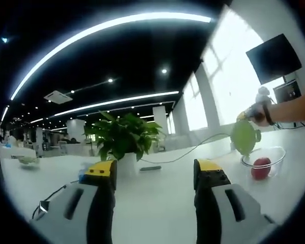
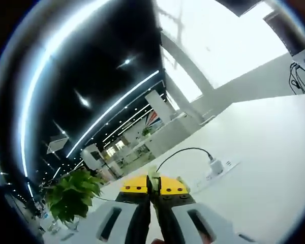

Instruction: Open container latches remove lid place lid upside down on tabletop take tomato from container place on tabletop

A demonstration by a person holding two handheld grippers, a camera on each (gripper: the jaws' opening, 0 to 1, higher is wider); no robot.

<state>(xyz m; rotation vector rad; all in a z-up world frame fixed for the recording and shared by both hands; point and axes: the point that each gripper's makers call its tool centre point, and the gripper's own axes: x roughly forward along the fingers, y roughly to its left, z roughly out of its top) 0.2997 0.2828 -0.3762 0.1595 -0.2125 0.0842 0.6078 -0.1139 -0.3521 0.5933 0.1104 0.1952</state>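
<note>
Lid (image 1: 243, 136), pinched by the closed right gripper (image 2: 153, 189), hangs at right above the container (image 1: 267, 161); tomato (image 1: 261, 168) inside awaits the spread, empty left gripper (image 1: 155, 175).

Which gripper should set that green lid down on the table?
Right: its fingers are pinched shut on the green lid, held above the bowl with the tomato. The left gripper is open, farther off.

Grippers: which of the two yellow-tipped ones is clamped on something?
The right gripper: in its own view the jaws are pressed together on a thin pale-green edge, seemingly the round green lid. The left gripper has its jaws wide apart over the white tabletop.
</note>
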